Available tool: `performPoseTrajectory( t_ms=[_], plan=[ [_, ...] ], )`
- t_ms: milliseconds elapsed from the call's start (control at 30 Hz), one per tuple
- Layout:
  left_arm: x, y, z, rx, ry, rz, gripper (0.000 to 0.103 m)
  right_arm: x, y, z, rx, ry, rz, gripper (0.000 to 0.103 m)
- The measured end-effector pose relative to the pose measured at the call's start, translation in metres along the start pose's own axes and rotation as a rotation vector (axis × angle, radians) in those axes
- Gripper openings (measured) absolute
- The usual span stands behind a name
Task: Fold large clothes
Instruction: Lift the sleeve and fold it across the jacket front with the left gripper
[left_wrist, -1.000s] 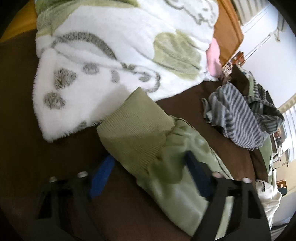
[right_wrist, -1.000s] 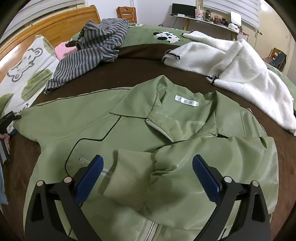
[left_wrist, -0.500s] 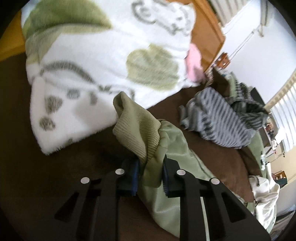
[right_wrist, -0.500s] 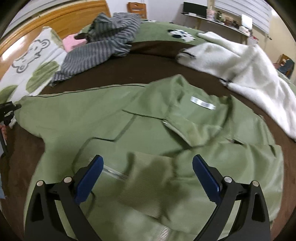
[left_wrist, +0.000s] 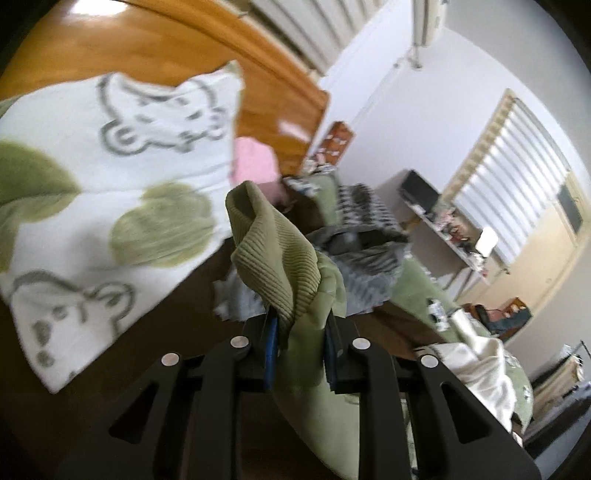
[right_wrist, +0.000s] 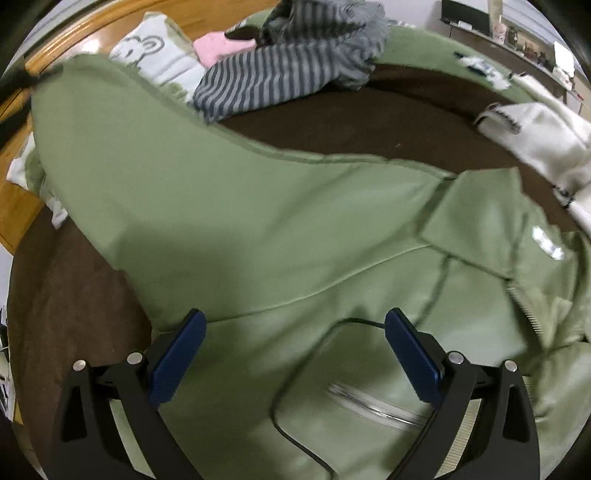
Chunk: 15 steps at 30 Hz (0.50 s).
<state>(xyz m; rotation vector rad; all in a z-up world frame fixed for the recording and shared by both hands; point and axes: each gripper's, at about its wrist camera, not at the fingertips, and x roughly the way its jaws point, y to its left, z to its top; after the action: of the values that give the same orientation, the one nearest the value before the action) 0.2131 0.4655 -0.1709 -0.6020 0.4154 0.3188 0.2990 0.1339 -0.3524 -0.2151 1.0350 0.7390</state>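
A green jacket (right_wrist: 258, 236) lies face up on the brown bedspread (right_wrist: 66, 302), its zip and white neck label (right_wrist: 548, 247) at the right. My left gripper (left_wrist: 301, 347) is shut on the jacket's sleeve just behind the ribbed cuff (left_wrist: 275, 254) and holds it raised above the bed. In the right wrist view that sleeve (right_wrist: 110, 122) rises up to the upper left. My right gripper (right_wrist: 293, 354) is open and empty, low over the jacket's chest by the pocket zip (right_wrist: 373, 404).
A white and green bear-print blanket (left_wrist: 110, 199) and a pink item (left_wrist: 255, 162) lie by the wooden headboard (left_wrist: 207, 62). A striped grey garment (right_wrist: 288, 70) lies at the back of the bed. A white fleece garment (right_wrist: 543, 136) lies at the right.
My left gripper closed on the sleeve by its cuff and lifted it off the bed. My right gripper moved left from the folded right sleeve to the jacket's chest.
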Motion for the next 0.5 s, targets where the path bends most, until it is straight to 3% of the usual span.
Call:
performPoseTrajectory(
  t_ms=[233,500],
  plan=[
    [0.014,-0.050,0.004,0.103,0.030,-0.115,0.022,0.035,0.009,-0.002,-0.031,0.029,-0.041,0.098],
    [0.000,-0.094,-0.005,0.178,0.024,-0.220,0.022,0.037,0.010,-0.006,-0.059,0.026,-0.054,0.098]
  ],
)
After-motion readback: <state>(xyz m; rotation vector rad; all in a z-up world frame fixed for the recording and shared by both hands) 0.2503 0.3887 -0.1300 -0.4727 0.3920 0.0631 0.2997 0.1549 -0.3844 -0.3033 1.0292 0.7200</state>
